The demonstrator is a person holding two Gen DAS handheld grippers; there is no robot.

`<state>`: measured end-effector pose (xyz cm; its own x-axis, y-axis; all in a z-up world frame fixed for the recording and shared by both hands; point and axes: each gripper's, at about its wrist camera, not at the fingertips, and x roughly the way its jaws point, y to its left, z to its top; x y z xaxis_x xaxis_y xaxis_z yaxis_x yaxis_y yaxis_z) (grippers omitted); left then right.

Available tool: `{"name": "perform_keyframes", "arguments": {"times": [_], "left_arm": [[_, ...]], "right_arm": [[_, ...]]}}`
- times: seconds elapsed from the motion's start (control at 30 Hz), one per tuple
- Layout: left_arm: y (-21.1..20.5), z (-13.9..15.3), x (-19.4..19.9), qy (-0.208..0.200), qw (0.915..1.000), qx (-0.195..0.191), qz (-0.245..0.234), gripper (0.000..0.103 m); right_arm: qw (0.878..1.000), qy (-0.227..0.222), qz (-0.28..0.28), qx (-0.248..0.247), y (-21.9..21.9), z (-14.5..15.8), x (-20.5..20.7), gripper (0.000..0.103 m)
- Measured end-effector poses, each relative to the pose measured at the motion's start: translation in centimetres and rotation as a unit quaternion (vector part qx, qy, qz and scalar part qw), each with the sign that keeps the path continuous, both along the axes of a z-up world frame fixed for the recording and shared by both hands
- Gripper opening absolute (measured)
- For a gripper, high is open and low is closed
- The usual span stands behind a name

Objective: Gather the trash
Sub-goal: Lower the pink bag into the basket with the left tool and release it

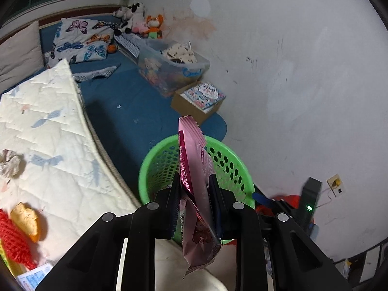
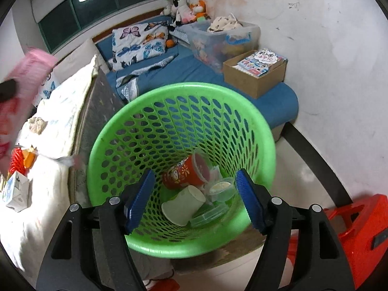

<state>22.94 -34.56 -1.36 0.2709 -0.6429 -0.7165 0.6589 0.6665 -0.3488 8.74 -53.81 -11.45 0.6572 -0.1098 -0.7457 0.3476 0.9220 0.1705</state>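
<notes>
My left gripper (image 1: 194, 184) is shut on a pink snack wrapper (image 1: 194, 169), held upright over the near rim of the green perforated basket (image 1: 232, 167). The wrapper shows blurred at the left edge of the right wrist view (image 2: 31, 70). My right gripper (image 2: 195, 181) is open and empty, directly above the green basket (image 2: 145, 135). Inside the basket lie a red cup (image 2: 186, 172), a white paper cup (image 2: 181, 206) and clear plastic lids (image 2: 218, 191). On the white quilt (image 1: 43, 131) lie a crumpled tissue (image 1: 9, 162), an orange scrap (image 1: 26, 220) and red netting (image 1: 12, 240).
A blue mattress (image 1: 126, 111) carries a cardboard box (image 1: 196, 101), a clear storage bin (image 1: 172, 70), a butterfly pillow and plush toys. A small white carton (image 2: 17, 191) lies on the quilt. A red stool (image 2: 359, 230) stands right of the basket. The white wall is at the right.
</notes>
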Motion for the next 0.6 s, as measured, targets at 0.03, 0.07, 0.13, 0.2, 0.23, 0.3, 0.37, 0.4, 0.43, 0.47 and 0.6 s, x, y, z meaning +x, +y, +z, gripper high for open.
{"name": "perform_keyframes", "arguments": {"times": [0.03, 0.07, 0.13, 0.2, 0.23, 0.3, 0.37, 0.4, 0.43, 0.47, 0.6], "left_arm": [[-0.4, -0.2, 0.0, -0.001, 1.0, 0.003, -0.001, 0.023], [-1.0, -0.5, 0.1, 0.001, 1.0, 0.006, -0.005, 0.023], [-1.9, -1.0, 0.1, 0.005, 0.9999, 0.014, -0.008, 0.023], [-2.6, -1.6, 0.2, 0.009, 0.9997, 0.019, -0.012, 0.024], [-3.0, -1.9, 0.3, 0.009, 0.9996, 0.023, -0.011, 0.025], [-3.4, -2.5, 0.6, 0.013, 0.9995, 0.028, -0.011, 0.026], [-3.7, -3.1, 0.8, 0.017, 0.9992, 0.035, -0.009, 0.026], [-3.8, -3.3, 0.8, 0.018, 0.9991, 0.037, -0.008, 0.026], [-3.8, -3.6, 1.0, 0.02, 0.9991, 0.038, -0.006, 0.028], [-4.0, -3.8, 1.1, 0.022, 0.999, 0.039, -0.006, 0.031], [-4.1, -4.3, 1.0, 0.03, 0.9988, 0.037, -0.007, 0.044]], "right_arm": [[1.0, -0.001, 0.0, -0.001, 0.0, 0.1, -0.1, 0.071], [1.0, -0.003, 0.0, -0.001, 0.1, 0.2, -0.4, 0.071], [1.0, -0.006, 0.0, -0.001, 0.1, 0.4, -0.8, 0.071], [1.0, -0.008, 0.0, -0.001, 0.1, 0.6, -1.0, 0.071], [1.0, -0.01, 0.0, 0.001, 0.2, 0.7, -1.2, 0.071], [1.0, -0.012, 0.001, 0.002, 0.2, 0.7, -1.3, 0.071], [1.0, -0.015, 0.001, 0.002, 0.2, 0.8, -1.4, 0.071], [1.0, -0.016, 0.002, 0.003, 0.2, 0.8, -1.5, 0.071], [1.0, -0.017, 0.002, 0.004, 0.2, 0.8, -1.5, 0.071], [1.0, -0.017, 0.002, 0.005, 0.2, 0.8, -1.5, 0.071], [1.0, -0.019, 0.002, 0.004, 0.2, 0.9, -1.7, 0.071]]}}
